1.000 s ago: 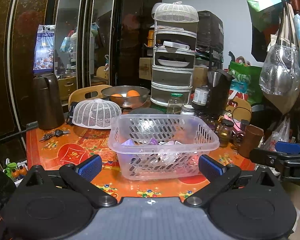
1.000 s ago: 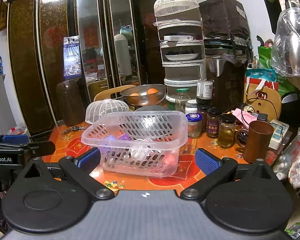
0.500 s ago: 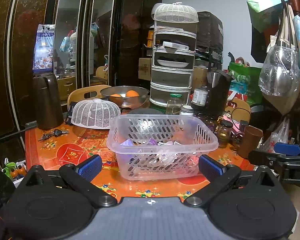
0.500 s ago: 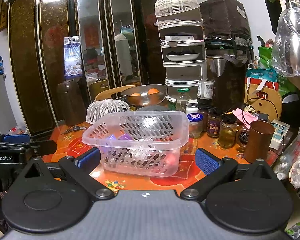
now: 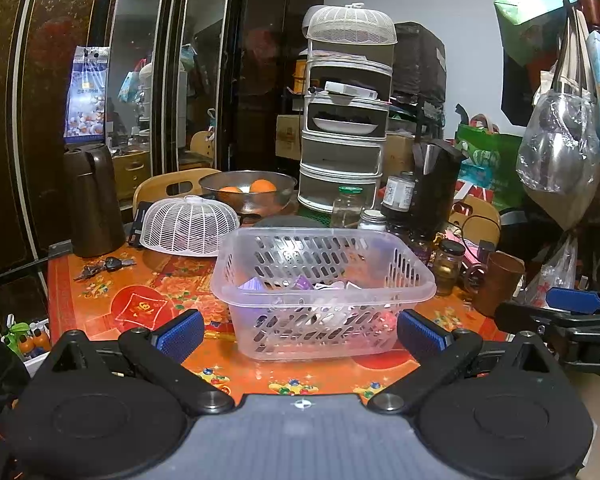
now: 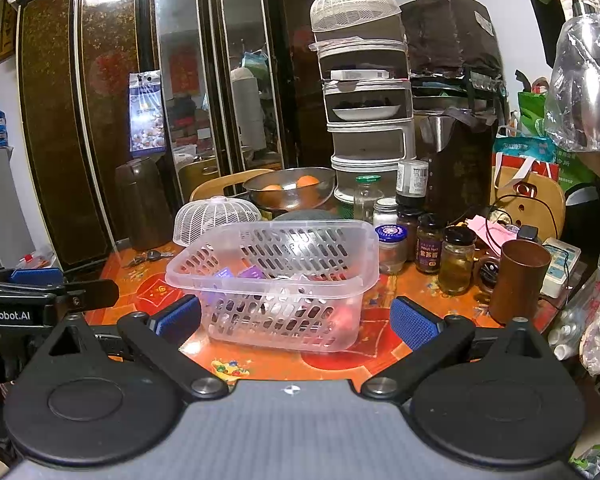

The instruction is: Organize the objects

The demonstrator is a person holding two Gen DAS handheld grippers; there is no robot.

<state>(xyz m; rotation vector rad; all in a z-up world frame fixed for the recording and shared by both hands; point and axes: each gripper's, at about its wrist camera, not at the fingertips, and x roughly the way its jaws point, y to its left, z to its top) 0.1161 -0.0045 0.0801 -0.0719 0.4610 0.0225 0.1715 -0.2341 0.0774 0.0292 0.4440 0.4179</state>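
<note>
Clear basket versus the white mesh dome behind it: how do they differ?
The clear basket sits mouth-up, rectangular, holding small packets; the white mesh dome sits mouth-down, round, with a top knob. The basket is see-through, the dome opaque white. Both are perforated plastic on the table.

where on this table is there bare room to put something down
Bare orange tablecloth lies between the clear slotted plastic basket, the keys and the near edge. Right of the basket it is crowded: glass jars, brown cup.

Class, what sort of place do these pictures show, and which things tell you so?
Probably a cluttered home dining room: a steel bowl of oranges, glass condiment jars and a white mesh food cover share a floral-clothed table.
</note>
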